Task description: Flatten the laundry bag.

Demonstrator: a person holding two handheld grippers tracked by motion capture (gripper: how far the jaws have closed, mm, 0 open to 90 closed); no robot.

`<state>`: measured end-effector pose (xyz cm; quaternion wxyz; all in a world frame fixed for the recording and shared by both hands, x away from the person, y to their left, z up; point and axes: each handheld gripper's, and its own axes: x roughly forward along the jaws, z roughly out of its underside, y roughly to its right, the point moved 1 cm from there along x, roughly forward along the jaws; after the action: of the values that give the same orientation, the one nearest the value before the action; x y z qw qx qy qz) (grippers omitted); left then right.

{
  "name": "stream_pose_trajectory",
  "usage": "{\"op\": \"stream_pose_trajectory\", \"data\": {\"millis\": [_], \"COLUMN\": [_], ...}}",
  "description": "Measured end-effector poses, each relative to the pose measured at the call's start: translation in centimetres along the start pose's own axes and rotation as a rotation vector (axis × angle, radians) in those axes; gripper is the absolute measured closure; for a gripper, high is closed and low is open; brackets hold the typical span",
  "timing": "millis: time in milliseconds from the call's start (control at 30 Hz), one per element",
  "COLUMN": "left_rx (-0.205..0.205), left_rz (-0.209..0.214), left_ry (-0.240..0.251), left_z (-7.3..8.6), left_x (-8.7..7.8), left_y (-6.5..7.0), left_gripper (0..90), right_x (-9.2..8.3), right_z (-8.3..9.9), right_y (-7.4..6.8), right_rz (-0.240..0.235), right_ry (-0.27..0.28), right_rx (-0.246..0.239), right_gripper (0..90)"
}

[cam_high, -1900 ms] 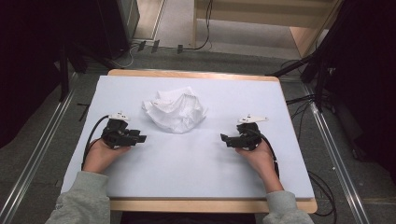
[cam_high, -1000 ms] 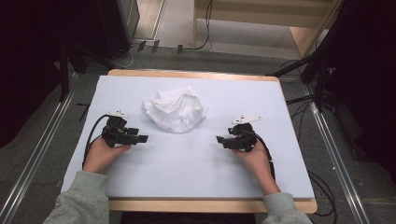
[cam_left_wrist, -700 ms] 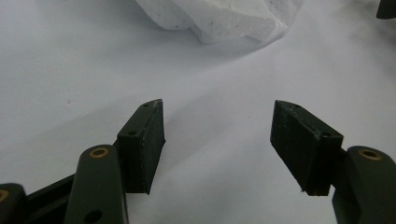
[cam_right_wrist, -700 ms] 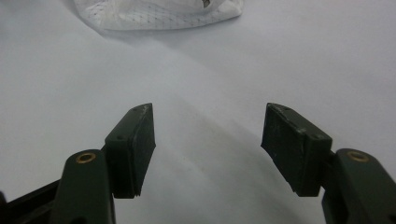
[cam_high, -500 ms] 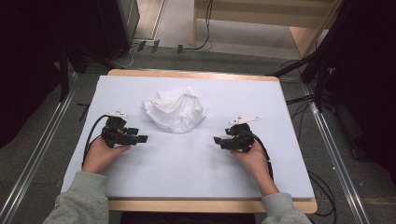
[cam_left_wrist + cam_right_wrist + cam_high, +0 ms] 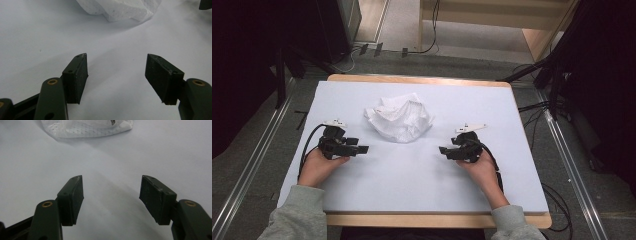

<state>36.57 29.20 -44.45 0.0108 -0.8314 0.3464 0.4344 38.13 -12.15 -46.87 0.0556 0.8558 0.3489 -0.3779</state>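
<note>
Left hand-held gripper at 9 o'clock on the surface, right hand-held gripper at 3 o'clock. Both point inward at each other. Jaws on both stand wide apart with nothing between them; each sits low over bare surface, whether touching it I can't tell.

Crumpled white cloth sits at 12 o'clock from the gap between them, just beyond both, touched by neither. In the left gripper view it's at 12 o'clock past the jaws; in the right gripper view at 11 o'clock.

Risks, as I judge them:
- Cloth is bunched in loose folds, so a pinch may catch a single top layer and drag the heap rather than lift it.
- Thin mesh-like fabric lying flat at the edges: jaws coming in too high close on air, too low they scrape the surface.
- Uneven grabs from the two sides would twist the bundle rather than spread it.
</note>
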Motion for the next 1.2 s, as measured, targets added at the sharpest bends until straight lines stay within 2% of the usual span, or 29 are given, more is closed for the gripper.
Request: {"op": "stream_pose_trajectory", "data": {"millis": [500,600,733,833,1000,1200], "left_rx": [-0.013,-0.015,-0.023,-0.031,-0.045,-0.051], "left_rz": [-0.013,-0.016,-0.024,-0.030,-0.041,-0.053], "left_ry": [0.007,0.008,0.014,0.018,0.029,0.024], "left_z": [0.6,0.8,1.2,1.6,2.1,2.7], "left_x": [-0.6,-0.9,-1.2,-1.6,-2.2,-2.7], "left_y": [0.0,0.0,0.1,0.2,0.1,0.0], "left_gripper": [35.7,35.6,35.6,35.6,35.6,35.6], "right_x": [0.4,0.4,0.5,0.6,1.1,1.5], "right_z": [-0.7,-1.1,-2.3,-3.2,-4.8,-7.0], "right_y": [-0.4,-0.5,-0.6,-0.7,-0.9,-0.8], "right_rz": [-0.023,-0.029,-0.026,-0.034,-0.031,-0.037], "right_ry": [-0.006,-0.005,0.010,0.022,0.026,0.038], "right_rx": [-0.005,0.006,-0.012,0.002,-0.026,-0.012], "right_gripper": [39.8,40.7,43.7,45.4,45.9,45.1]}}
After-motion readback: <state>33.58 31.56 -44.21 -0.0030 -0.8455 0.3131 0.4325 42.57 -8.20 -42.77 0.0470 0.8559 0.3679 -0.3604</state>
